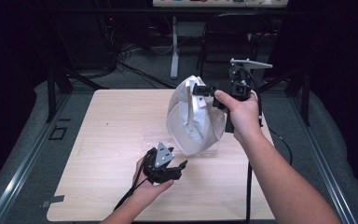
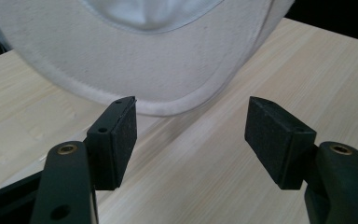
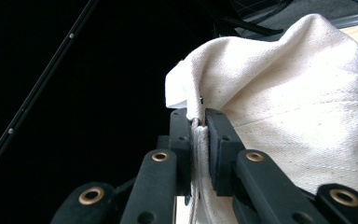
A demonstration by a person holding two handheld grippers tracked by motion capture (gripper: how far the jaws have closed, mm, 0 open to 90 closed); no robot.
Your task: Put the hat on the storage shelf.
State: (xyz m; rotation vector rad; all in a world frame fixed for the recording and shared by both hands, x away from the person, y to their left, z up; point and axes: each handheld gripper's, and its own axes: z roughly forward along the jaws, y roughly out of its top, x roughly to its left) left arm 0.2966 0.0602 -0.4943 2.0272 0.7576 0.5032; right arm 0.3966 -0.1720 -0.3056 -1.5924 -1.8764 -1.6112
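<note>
Right gripper (image 1: 200,90) clamps the cream cloth cap (image 1: 193,119) lifted over the pale wooden table (image 1: 102,140); left gripper (image 1: 179,166), at six o'clock, gapes empty.

A white cap (image 1: 193,116) is hanging over a wooden table (image 1: 107,140), its far side turning away from the high view. In the left gripper view its crown is running off the top edge, and in the right gripper view the cloth is spilling past the right and bottom edges. The right gripper (image 3: 199,122) is covering the pinched seam. A clear sheet (image 1: 156,140) under the cap is showing too faintly to identify.
</note>
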